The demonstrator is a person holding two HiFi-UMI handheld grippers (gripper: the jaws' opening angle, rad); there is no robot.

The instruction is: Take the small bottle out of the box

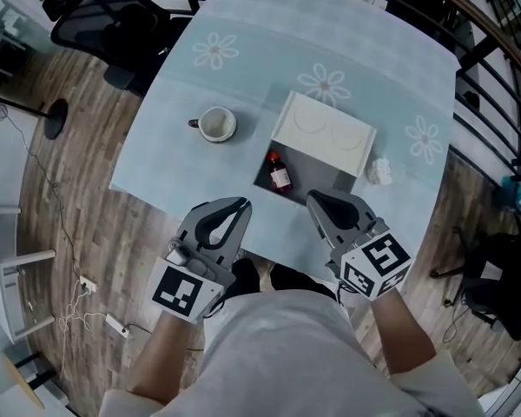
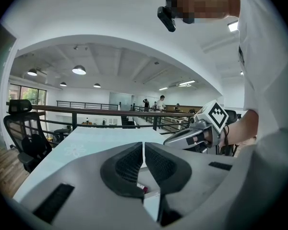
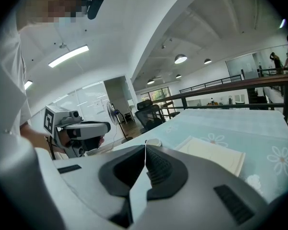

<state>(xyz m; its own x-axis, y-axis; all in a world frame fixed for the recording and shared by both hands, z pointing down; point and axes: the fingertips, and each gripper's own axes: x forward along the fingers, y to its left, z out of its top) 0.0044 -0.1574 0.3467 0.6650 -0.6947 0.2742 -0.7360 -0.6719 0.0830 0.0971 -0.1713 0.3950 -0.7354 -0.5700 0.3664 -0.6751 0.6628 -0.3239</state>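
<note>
A small bottle (image 1: 280,175) with a red cap and brown body lies in the open grey box (image 1: 317,181), against its left wall. The box's cream lid (image 1: 323,135) is folded back on the far side. My left gripper (image 1: 242,203) hovers at the table's near edge, left of the box, shut and empty. The right gripper (image 1: 311,197) hangs near the box's front edge, also shut with nothing in it. In the left gripper view the jaws (image 2: 144,150) meet, and a bit of the red cap (image 2: 142,188) shows below them. In the right gripper view the jaws (image 3: 145,150) touch.
A white mug (image 1: 216,123) stands on the light blue flowered tablecloth (image 1: 243,76), left of the box. A crumpled white tissue (image 1: 379,171) lies right of the box. Black office chairs (image 1: 113,11) stand at the far left, and a dark railing (image 1: 495,50) runs along the right.
</note>
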